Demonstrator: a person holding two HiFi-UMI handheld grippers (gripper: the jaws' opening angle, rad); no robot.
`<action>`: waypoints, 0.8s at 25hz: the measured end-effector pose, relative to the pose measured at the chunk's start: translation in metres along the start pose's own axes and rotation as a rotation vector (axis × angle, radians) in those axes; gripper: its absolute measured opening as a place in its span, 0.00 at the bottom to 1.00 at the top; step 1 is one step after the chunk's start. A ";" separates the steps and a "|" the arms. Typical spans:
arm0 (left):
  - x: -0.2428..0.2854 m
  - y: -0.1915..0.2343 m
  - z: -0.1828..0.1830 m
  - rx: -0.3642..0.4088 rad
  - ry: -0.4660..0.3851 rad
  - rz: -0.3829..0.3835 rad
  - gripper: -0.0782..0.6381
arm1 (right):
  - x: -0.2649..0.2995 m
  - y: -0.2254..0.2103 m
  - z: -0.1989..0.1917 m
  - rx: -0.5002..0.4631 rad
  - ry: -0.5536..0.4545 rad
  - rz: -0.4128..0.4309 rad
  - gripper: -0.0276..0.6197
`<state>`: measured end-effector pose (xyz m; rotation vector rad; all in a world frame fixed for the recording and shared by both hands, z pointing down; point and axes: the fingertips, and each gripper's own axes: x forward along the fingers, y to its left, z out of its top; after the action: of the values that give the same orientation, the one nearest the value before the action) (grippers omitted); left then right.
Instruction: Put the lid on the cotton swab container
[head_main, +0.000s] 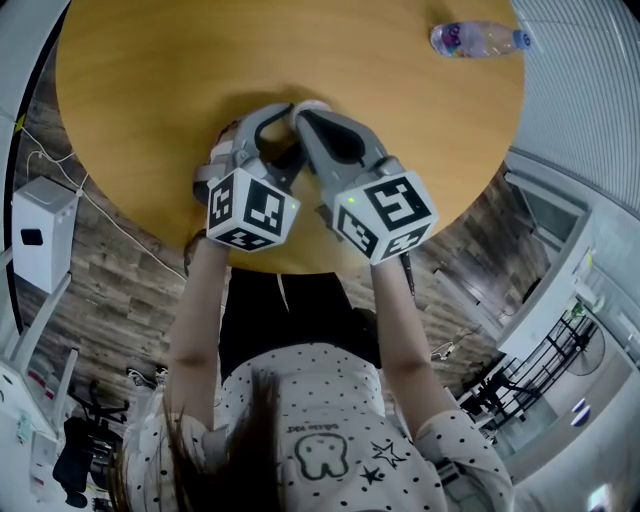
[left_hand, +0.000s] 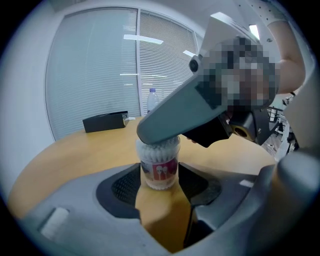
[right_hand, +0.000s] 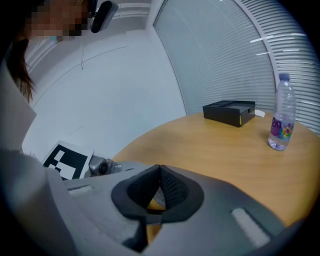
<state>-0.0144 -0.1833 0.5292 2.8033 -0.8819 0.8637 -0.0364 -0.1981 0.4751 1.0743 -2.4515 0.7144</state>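
The clear cotton swab container (left_hand: 159, 167), with a red label and packed with white swabs, stands on the round wooden table (head_main: 150, 80). My left gripper (left_hand: 159, 180) is shut on it, one pad on each side of its lower half. My right gripper (left_hand: 150, 134) is shut and lies across the container's top, hiding the rim and any lid. In the head view both grippers meet near the table's near edge, the left gripper (head_main: 288, 138) beside the right gripper (head_main: 303, 110). A pale edge shows at the right gripper's tips. In the right gripper view the pads (right_hand: 170, 186) meet with nothing thick between them.
A water bottle (head_main: 478, 40) lies at the table's far right in the head view. A black box (right_hand: 230, 112) sits near the far edge by the blinds. A white appliance (head_main: 40, 235) stands on the floor to the left.
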 end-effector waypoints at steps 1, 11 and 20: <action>-0.003 0.000 0.000 0.000 0.000 0.002 0.45 | 0.000 0.001 0.000 -0.008 0.000 0.001 0.05; -0.027 0.003 0.001 -0.029 -0.013 0.025 0.43 | -0.005 0.007 0.016 -0.114 -0.055 -0.014 0.09; -0.051 0.008 0.013 -0.062 -0.047 0.066 0.37 | -0.021 -0.002 0.040 -0.135 -0.118 -0.063 0.05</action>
<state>-0.0471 -0.1670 0.4902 2.7662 -0.9952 0.7679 -0.0268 -0.2102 0.4329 1.1661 -2.5106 0.4712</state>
